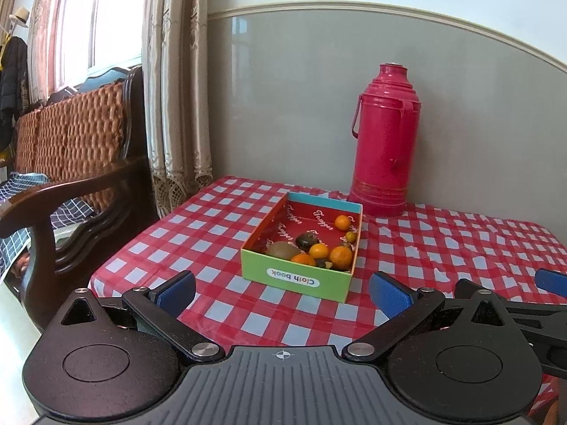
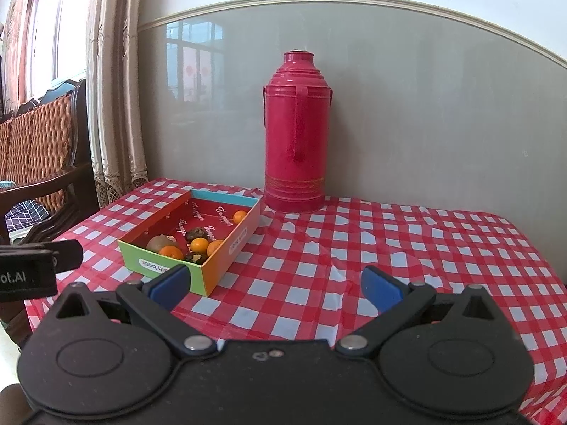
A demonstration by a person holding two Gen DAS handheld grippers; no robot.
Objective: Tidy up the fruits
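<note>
Domestic living or dining room. Indicators: worktop (image 1: 226,212) covered with a red-and-white checked cloth; red vacuum flask (image 1: 384,141) against a two-tone wall; carved wooden sofa (image 1: 71,184) with woven cushions; lace-edged curtains (image 1: 177,88) at a window; coat and hat (image 1: 14,53) hanging.

Fruits (image 1: 317,249) lie in the box (image 1: 301,278) on the counter (image 1: 443,248); flask (image 1: 384,141) behind it, right; my claws before it.

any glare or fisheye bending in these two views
Left wrist view: the wall trim bows into an arc, and the window is blown out. Right wrist view: the glossy wall panel mirrors a window, and the trim curves too.
</note>
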